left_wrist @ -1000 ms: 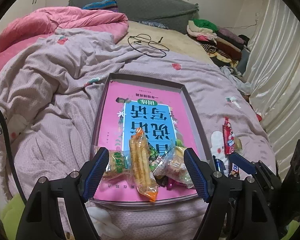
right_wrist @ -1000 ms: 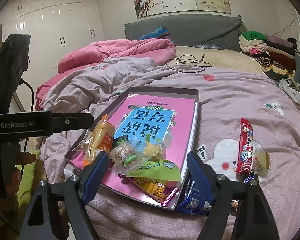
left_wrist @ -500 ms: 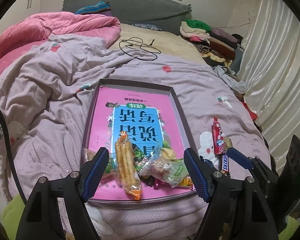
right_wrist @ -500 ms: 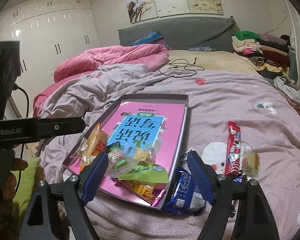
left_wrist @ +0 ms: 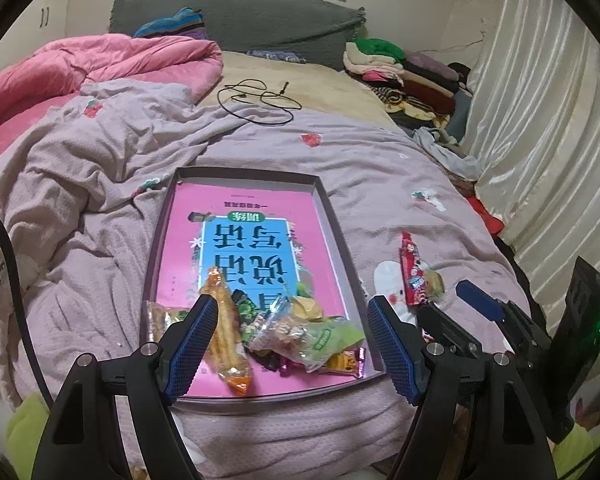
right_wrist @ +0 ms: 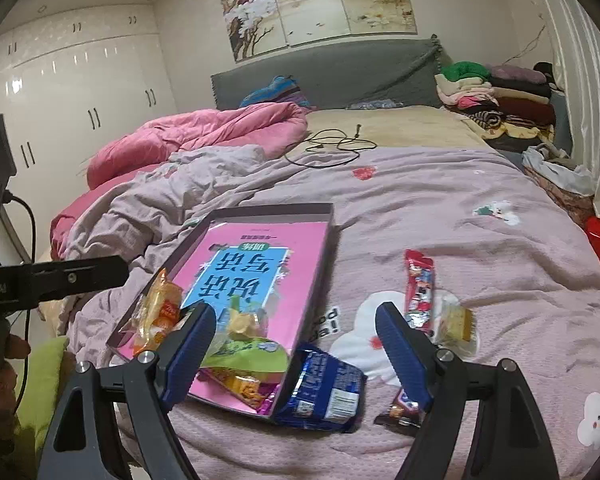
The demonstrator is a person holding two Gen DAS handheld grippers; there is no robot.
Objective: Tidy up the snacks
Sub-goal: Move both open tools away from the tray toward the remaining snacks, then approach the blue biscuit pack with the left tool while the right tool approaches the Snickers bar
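A shallow grey box [left_wrist: 332,216] with a pink book inside lies on the lilac bedspread; it also shows in the right wrist view [right_wrist: 324,240]. Several snack packets [left_wrist: 300,328] are piled at its near end. A blue wafer pack [right_wrist: 326,392] leans on the box's near right corner. A red bar [right_wrist: 419,288], a clear-wrapped cake [right_wrist: 454,318] and a brown bar [right_wrist: 400,410] lie on the bedspread to the right. My left gripper [left_wrist: 290,340] is open and empty above the pile. My right gripper [right_wrist: 296,344] is open and empty above the blue pack.
A pink duvet [left_wrist: 100,64] is bunched at the far left. A black cable [left_wrist: 260,100] lies on the tan sheet beyond. Folded clothes [left_wrist: 404,76] are stacked at the far right, by a white curtain [left_wrist: 540,140]. White wardrobes [right_wrist: 80,92] stand at left.
Both grippers have drawn back and up from the box, so the snacks look smaller and lower. The blue pack and brown bar have come into the right wrist view.
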